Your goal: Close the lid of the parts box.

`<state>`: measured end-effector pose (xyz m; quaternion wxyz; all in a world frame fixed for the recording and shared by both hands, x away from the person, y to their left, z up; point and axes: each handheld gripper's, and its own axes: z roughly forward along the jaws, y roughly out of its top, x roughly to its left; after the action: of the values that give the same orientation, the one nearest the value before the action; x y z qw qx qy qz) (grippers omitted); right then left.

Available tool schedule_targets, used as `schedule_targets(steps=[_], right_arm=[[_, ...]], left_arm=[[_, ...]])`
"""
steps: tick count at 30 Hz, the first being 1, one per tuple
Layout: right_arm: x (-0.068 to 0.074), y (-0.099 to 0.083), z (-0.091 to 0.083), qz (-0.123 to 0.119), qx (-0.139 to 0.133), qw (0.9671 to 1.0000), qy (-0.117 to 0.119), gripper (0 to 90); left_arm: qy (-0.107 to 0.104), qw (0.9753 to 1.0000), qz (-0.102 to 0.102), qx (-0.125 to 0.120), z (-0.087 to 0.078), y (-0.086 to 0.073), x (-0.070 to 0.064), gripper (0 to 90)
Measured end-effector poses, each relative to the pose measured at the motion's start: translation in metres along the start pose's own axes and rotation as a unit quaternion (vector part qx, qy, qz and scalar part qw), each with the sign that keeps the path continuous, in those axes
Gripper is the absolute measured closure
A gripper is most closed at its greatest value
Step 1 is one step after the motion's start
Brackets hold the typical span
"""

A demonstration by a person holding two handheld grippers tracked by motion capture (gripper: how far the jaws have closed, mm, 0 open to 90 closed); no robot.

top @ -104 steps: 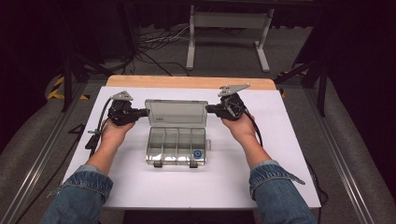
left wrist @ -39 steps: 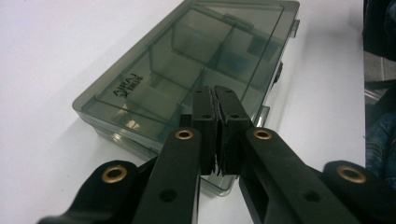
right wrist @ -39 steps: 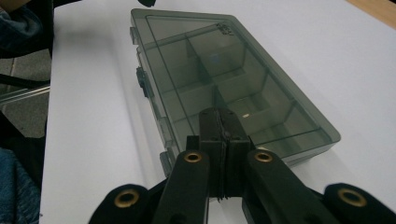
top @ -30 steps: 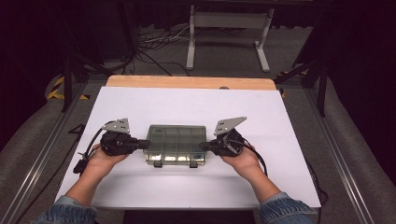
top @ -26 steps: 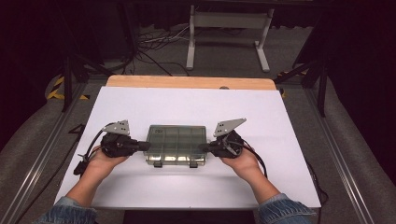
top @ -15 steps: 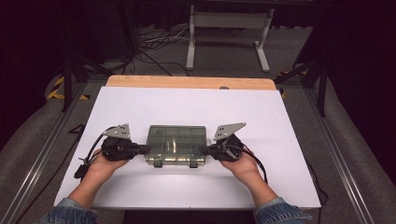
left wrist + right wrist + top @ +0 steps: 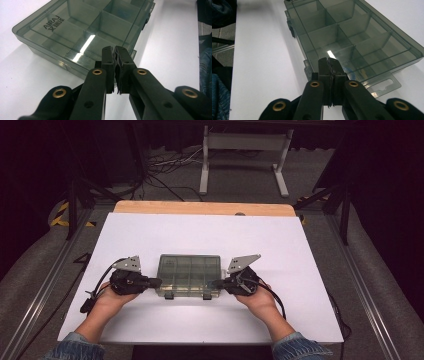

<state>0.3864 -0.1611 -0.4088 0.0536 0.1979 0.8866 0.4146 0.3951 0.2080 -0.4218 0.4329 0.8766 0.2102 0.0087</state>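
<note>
Compartment box [image 7: 189,275] lid down, between both closed jaws

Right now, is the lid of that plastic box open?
No, the clear lid lies flat and shut on the box, with the dividers showing through it, and both grippers' jaws are shut at its ends.

Lab/studio, black drapes, floor cables [image 7: 165,165], metal stand [image 7: 245,145]

The closed smoky-green clear plastic compartment box [image 7: 189,275] is the sole obstacle on the white tabletop [image 7: 200,232], flanked closely by the left gripper [image 7: 156,282] and right gripper [image 7: 214,283]. Bare surface lies open behind it, in front, and toward both side edges.
</note>
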Motion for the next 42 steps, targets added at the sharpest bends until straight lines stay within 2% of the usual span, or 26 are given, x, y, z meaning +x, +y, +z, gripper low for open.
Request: schedule_targets(steps=[5, 13, 21, 25, 27, 31, 32, 33, 34, 35, 36, 38, 42], right_arm=[[0.0, -0.001, 0.001, 0.003, -0.003, 1.0, 0.002, 89.5], [-0.001, -0.002, 0.001, 0.005, -0.005, 1.0, 0.002, 89.5], [0.002, -0.003, 0.001, -0.009, -0.006, 0.9998, -0.015, 88.0], [0.002, -0.005, 0.001, -0.007, -0.012, 0.9997, -0.018, 88.0], [0.001, -0.005, 0.001, -0.007, -0.012, 0.9997, -0.018, 88.1], [0.001, -0.006, 0.001, -0.005, -0.015, 0.9997, -0.017, 88.1], [0.001, -0.006, 0.001, -0.005, -0.015, 0.9997, -0.016, 88.1], [0.001, -0.006, 0.003, -0.007, 0.008, 0.9997, -0.022, 89.5], [0.001, -0.008, 0.004, -0.016, -0.002, 0.9996, -0.024, 89.6], [0.001, -0.008, 0.004, -0.016, -0.002, 0.9996, -0.024, 89.6], [0.002, -0.008, 0.004, -0.018, -0.003, 0.9994, -0.028, 89.6], [0.003, -0.007, 0.004, -0.025, 0.001, 0.9991, -0.033, 89.5], [0.0, -0.009, 0.003, -0.005, -0.005, 0.9998, -0.021, 87.7]], left_arm=[[-0.001, 1.0, 0.005, 0.0, 0.0, 0.0, 0.001, 85.9], [-0.009, 0.9999, -0.006, -0.006, 0.001, -0.002, 0.002, 84.3], [0.006, 0.9999, 0.0, -0.008, 0.002, -0.002, -0.002, 87.1], [0.0, 0.9998, -0.005, -0.02, 0.003, -0.005, -0.001, 88.0], [0.004, 0.9998, 0.002, -0.018, 0.003, -0.005, -0.002, 89.2], [0.01, 0.9997, 0.0, -0.021, 0.005, -0.005, -0.003, 89.3], [0.011, 0.9999, -0.002, -0.01, 0.006, -0.004, -0.003, 89.4], [0.017, 0.9998, -0.003, -0.007, 0.01, -0.005, -0.004, 89.4], [0.023, 0.9997, 0.004, -0.007, 0.011, -0.004, -0.005, 89.6], [0.023, 0.9997, 0.004, -0.007, 0.011, -0.004, -0.005, 89.5], [0.033, 0.9994, 0.012, -0.002, 0.011, -0.003, -0.007, 89.5], [0.038, 0.9992, 0.011, 0.0, 0.011, -0.002, -0.008, 89.6], [0.029, 0.9995, -0.002, -0.009, 0.011, -0.004, -0.006, 89.5]])
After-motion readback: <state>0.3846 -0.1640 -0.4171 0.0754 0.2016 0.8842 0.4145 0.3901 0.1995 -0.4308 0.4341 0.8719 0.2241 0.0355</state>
